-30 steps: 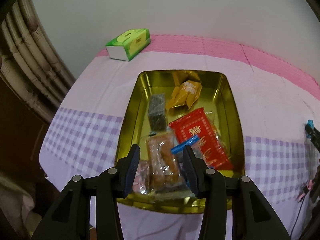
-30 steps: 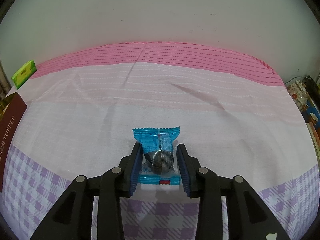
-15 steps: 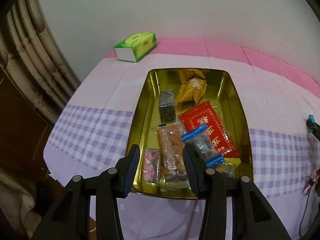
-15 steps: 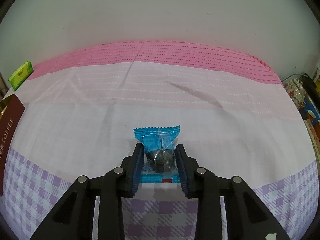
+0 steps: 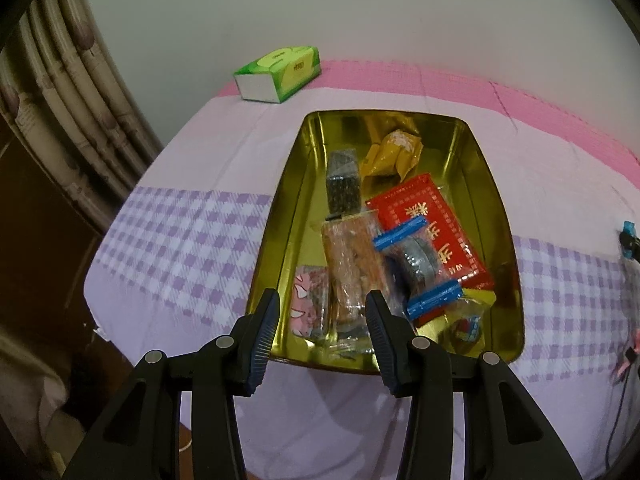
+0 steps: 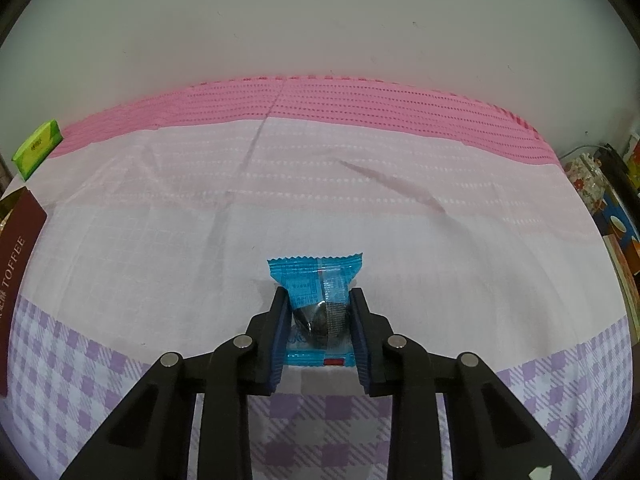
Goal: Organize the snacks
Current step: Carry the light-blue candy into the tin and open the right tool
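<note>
The right gripper [image 6: 319,316] has drawn its jaws in over the last second — a second ago they stood either side of the blue candy packet [image 6: 317,307] with some slack, and now the blue pads press against the packet's sides, pinching it around the dark sweet inside. The packet looks as though it rests on the cloth-covered desk [image 6: 360,216], well to the right of the gold tin, whose brown lid [image 6: 16,264] shows only at the left edge of the right wrist view; whether it has begun to lift cannot be told.

The left gripper [image 5: 320,328] has backed away from the gold tin [image 5: 500,216] — more of the tin and of the desk in front of it is in view than before. Its jaws are spread and hold nothing, hovering over the tin's near rim. Inside the tin lie a red packet [image 5: 428,220], a yellow packet [image 5: 394,152], a dark bar [image 5: 342,184], a clear-wrapped biscuit [image 5: 352,264] and another blue-ended sweet [image 5: 416,264]. A green tissue box [image 5: 280,72] sits beyond the tin.

With the grip made, the likely next step is carrying the packet left to the tin.
</note>
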Demonstrator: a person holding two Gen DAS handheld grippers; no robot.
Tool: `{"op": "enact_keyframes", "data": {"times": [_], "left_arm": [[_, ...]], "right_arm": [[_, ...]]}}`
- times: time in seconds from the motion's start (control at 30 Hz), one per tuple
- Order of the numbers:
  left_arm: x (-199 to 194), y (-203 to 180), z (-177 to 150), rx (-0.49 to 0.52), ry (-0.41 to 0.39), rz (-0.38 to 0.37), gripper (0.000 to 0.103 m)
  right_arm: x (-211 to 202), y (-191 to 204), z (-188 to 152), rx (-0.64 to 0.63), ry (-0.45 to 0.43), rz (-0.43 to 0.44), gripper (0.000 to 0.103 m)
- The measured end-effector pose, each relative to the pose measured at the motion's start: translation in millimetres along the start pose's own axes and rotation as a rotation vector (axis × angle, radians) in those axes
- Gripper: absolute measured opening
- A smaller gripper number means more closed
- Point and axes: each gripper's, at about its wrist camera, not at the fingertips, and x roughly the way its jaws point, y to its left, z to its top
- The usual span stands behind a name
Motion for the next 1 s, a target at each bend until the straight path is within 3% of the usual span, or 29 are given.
{"op": "enact_keyframes", "data": {"times": [0.2, 0.47, 1.0], "left_arm": [[0, -2, -1, 0.037, -0.009, 0.04, 0.046], [-7, 2, 1, 0.017, -0.029, 0.023, 0.052], [-6, 13, 1, -0.024, -0.013, 0.077, 0.055]], "right_arm": [[-5, 6, -1, -0.002, 0.006, -0.006, 0.025], [-27, 29, 7, -0.025, -0.028, 0.048, 0.025], [-75, 141, 22, -0.139, -0.077, 0.302, 0.025]]}}
